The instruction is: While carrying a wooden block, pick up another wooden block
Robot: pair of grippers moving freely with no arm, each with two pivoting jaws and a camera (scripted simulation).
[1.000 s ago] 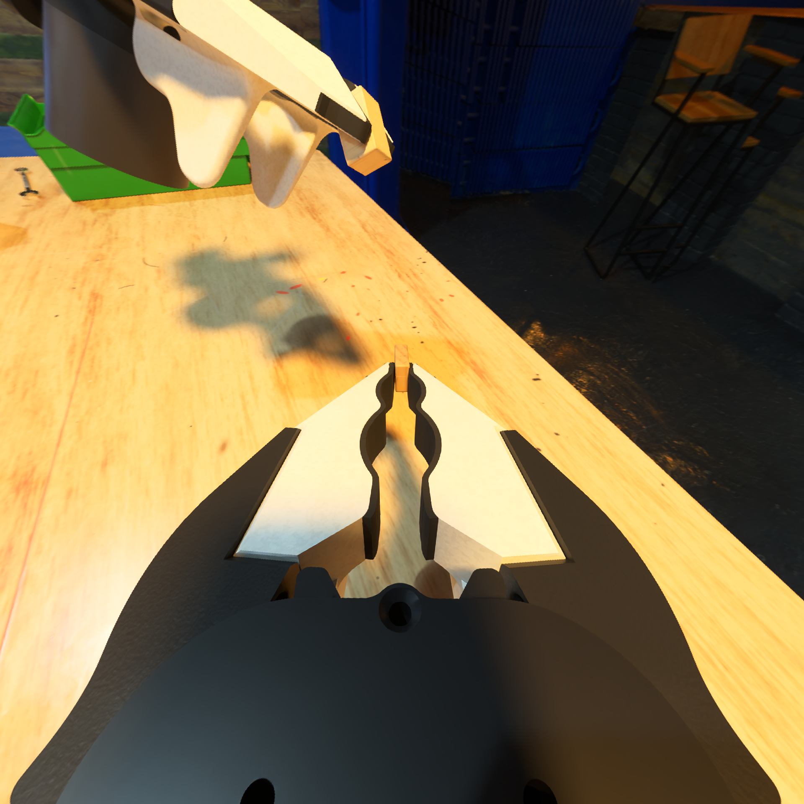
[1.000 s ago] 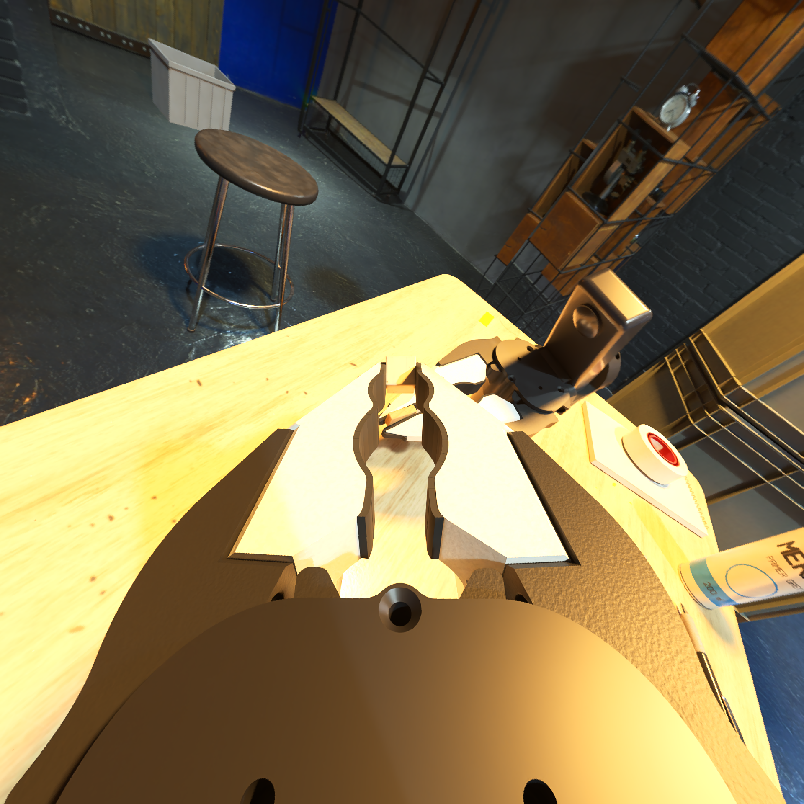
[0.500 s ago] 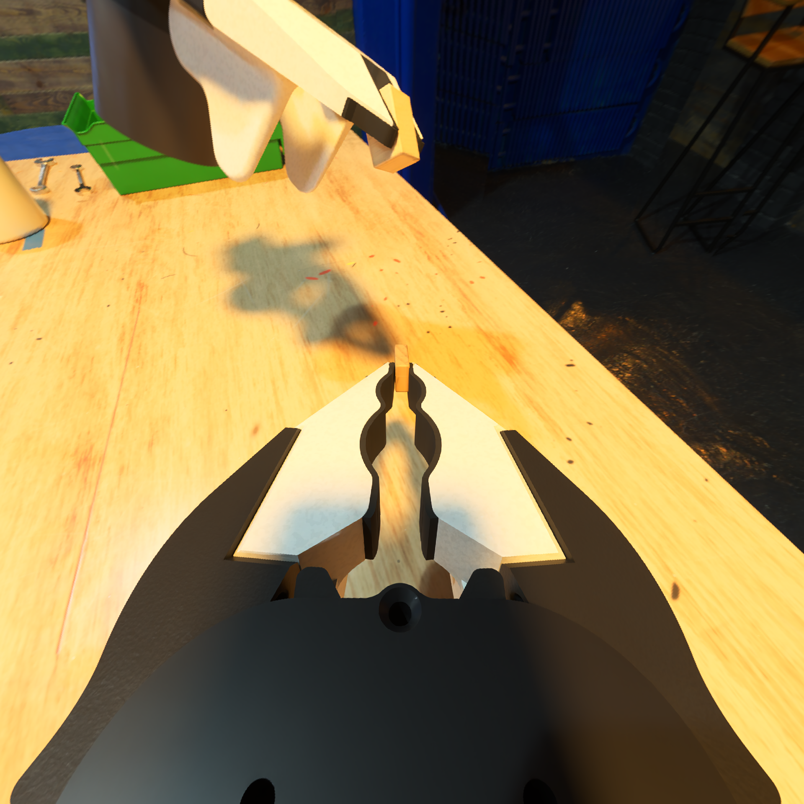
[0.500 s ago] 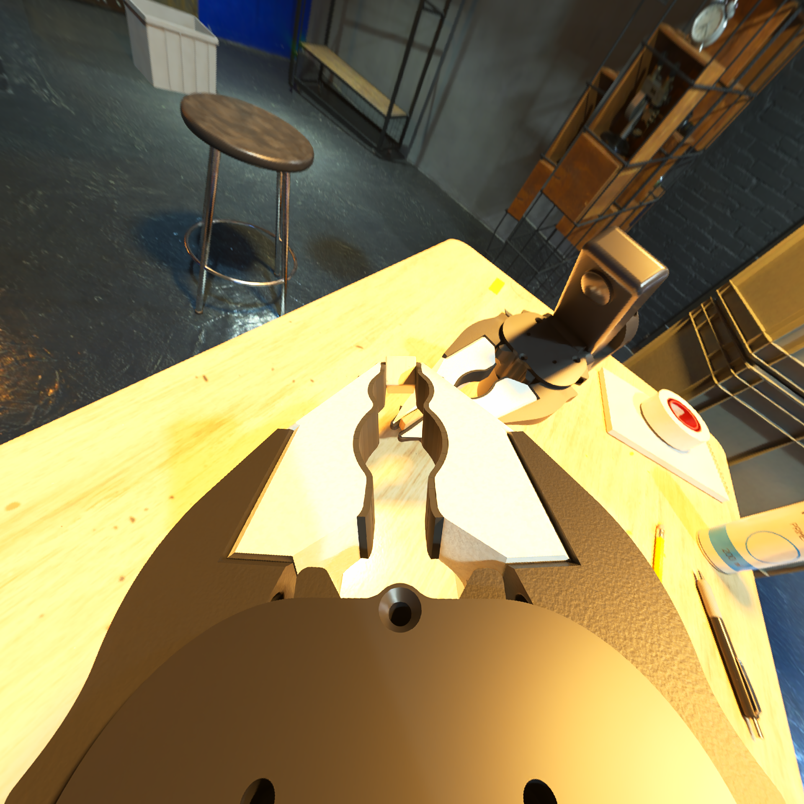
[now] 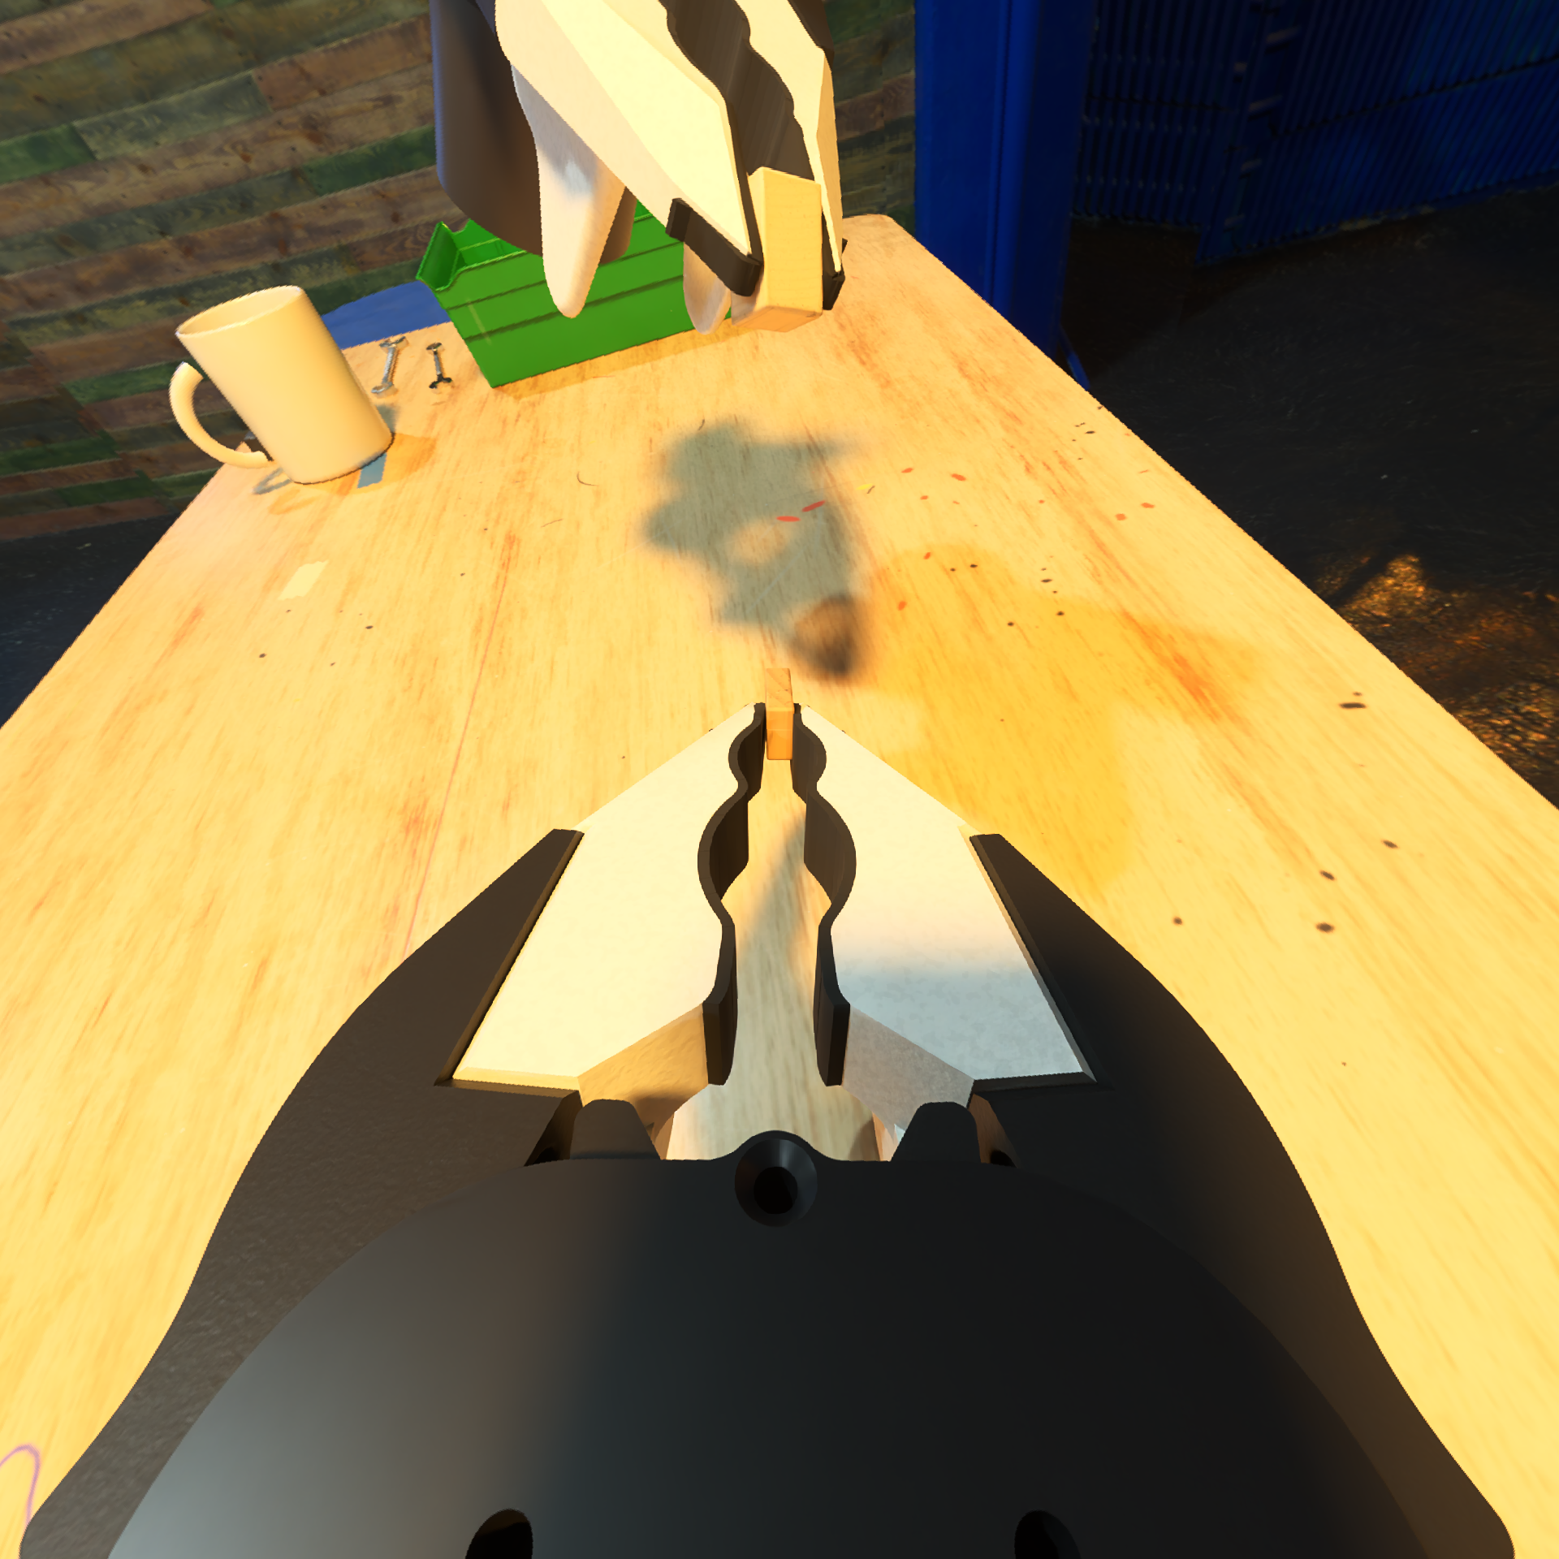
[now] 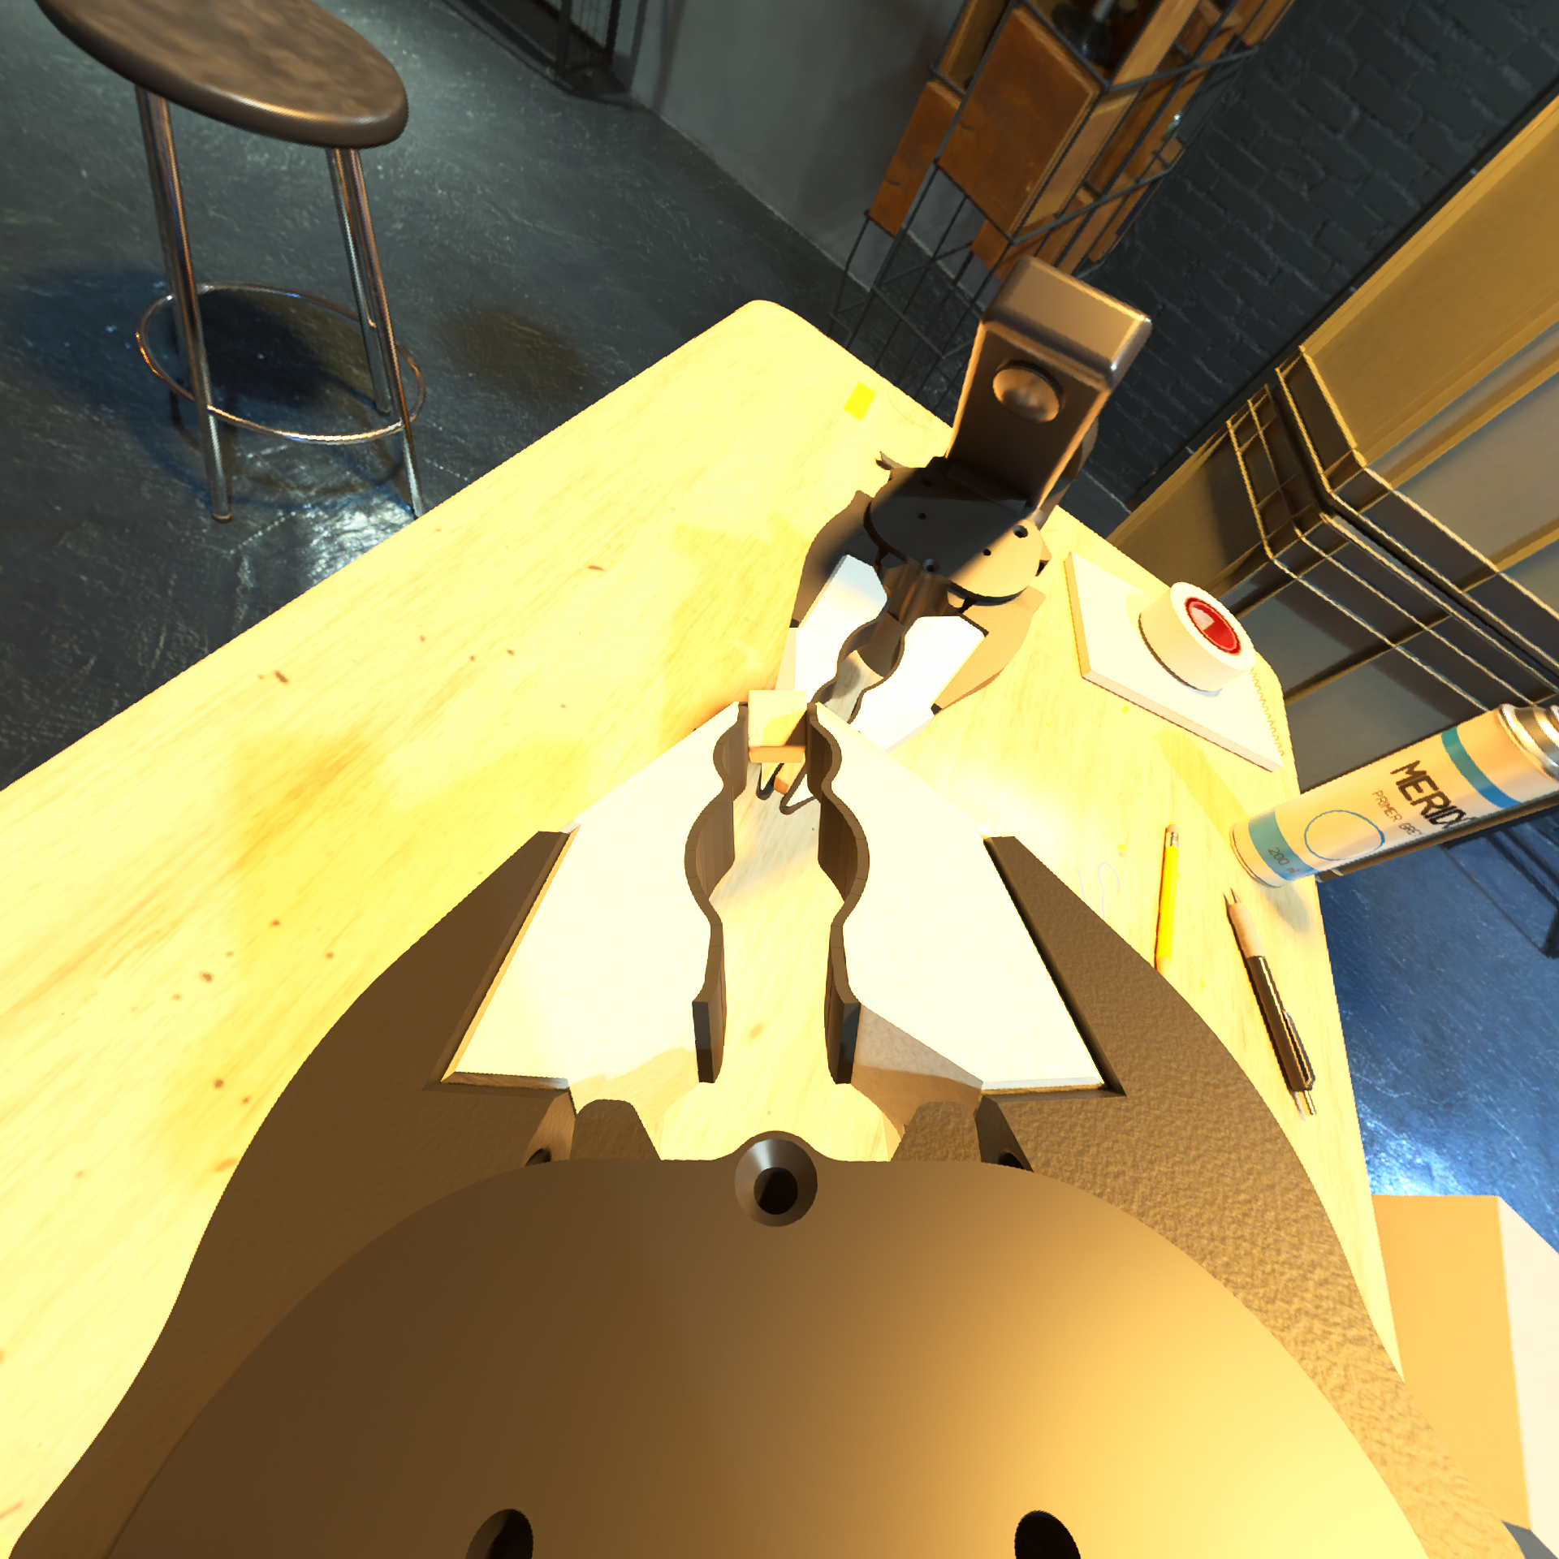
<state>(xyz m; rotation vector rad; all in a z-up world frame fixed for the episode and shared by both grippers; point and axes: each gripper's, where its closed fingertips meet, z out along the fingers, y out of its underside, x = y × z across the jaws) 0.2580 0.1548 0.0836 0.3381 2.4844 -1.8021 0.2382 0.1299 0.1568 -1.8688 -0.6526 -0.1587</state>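
In the left wrist view my left gripper [image 5: 778, 719] is shut on a thin wooden block [image 5: 778, 736], held edge-on just above the wooden table [image 5: 380, 801]. My right gripper [image 5: 780, 287] hangs above the table's far end, shut on a second, paler wooden block [image 5: 789, 240]. In the right wrist view my right gripper [image 6: 776, 736] holds that block [image 6: 772, 717] between its tips. The left gripper [image 6: 852, 687] lies beyond, low over the table, pointing toward me; its tips are hidden behind my block and right finger.
A cream mug [image 5: 287, 388], two small wrenches [image 5: 388, 363] and a green tray [image 5: 574, 320] stand at the far end. A tape roll [image 6: 1198, 633], spray can [image 6: 1392, 810], pencil [image 6: 1167, 894] and pen [image 6: 1270, 1004] lie along one side. A stool [image 6: 228, 67] stands past the table edge.
The left view has swung left, bringing the mug into sight; the right gripper now hangs nearer its centre. In the right view the left gripper stands more upright. Both keep their blocks.
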